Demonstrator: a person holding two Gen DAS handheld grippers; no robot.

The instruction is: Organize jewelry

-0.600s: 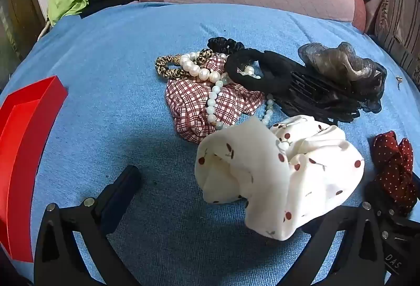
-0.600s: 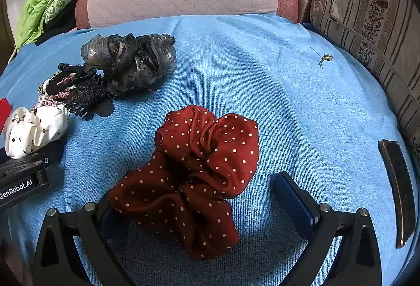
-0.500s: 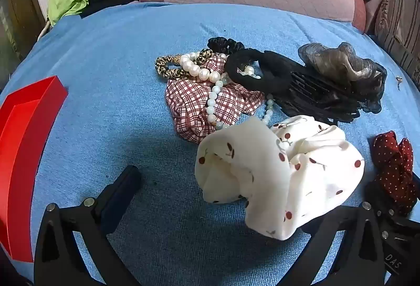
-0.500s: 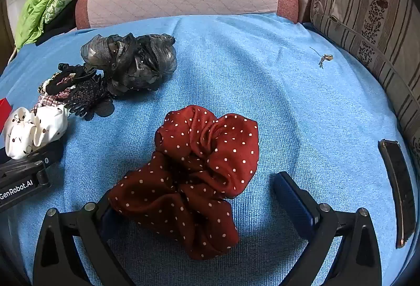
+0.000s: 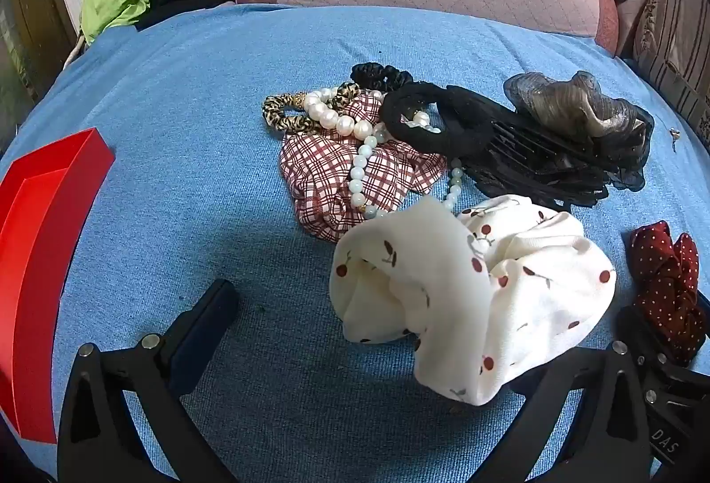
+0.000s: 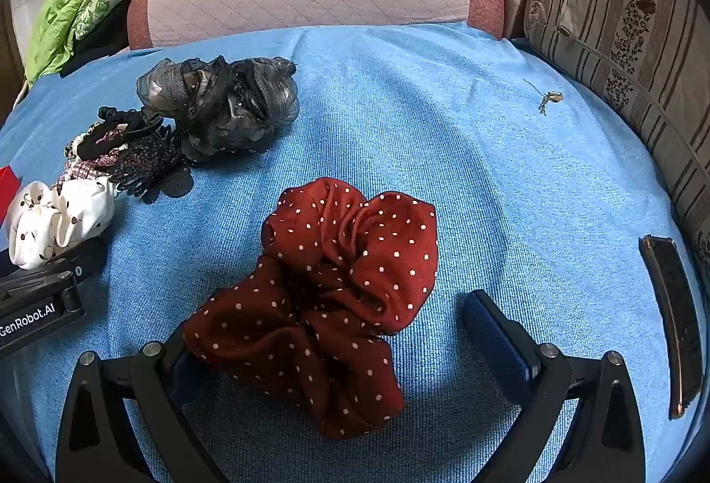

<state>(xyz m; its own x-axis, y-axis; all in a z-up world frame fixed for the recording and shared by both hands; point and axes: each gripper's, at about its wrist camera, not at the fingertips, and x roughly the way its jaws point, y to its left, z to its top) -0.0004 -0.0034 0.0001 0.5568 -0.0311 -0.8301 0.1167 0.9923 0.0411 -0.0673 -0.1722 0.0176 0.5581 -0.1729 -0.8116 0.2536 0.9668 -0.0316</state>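
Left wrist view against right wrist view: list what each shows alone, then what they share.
Left wrist only: the pearl bracelet, leopard hair tie and most of the red tray.
Right wrist only: a dark flat phone-like object and a small trinket.
Both: the cherry-print scrunchie, red dotted scrunchie, grey organza scrunchie and blue cloth.

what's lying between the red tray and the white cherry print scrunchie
Only bare blue cloth between red tray and white cherry-print scrunchie, seen in the left wrist view.
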